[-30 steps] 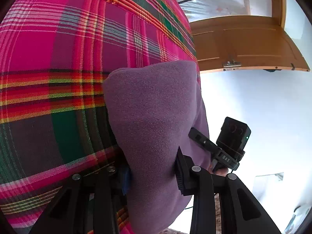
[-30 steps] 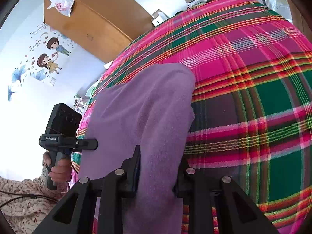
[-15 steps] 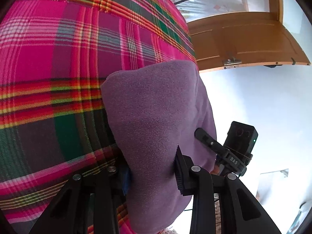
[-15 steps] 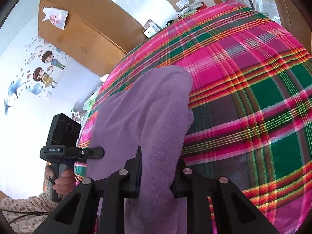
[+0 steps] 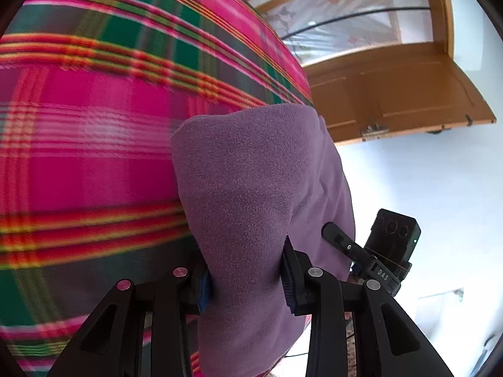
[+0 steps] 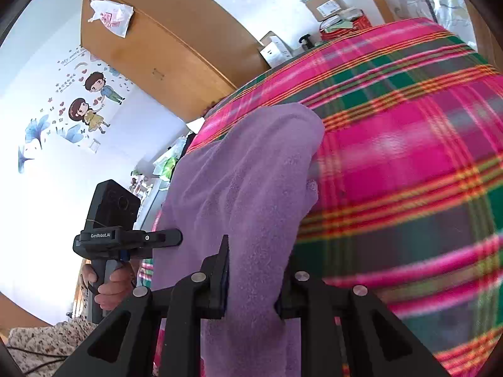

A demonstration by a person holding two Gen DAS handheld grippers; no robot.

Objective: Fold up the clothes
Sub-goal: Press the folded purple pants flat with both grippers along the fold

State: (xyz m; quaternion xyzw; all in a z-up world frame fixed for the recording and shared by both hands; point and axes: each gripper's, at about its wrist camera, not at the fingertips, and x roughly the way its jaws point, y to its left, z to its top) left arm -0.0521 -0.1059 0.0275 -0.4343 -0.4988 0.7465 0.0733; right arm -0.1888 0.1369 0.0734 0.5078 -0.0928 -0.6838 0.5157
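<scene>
- A purple fleece garment [image 5: 251,188] is clamped between the fingers of the left gripper [image 5: 245,279].
- The same garment [image 6: 245,188] is also pinched by the right gripper [image 6: 251,279].
- The garment is held over a plaid blanket [image 5: 94,125], stretched between both grippers.

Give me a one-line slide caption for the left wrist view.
Left gripper clamps a purple fleece garment over a plaid blanket, right gripper alongside.
</scene>
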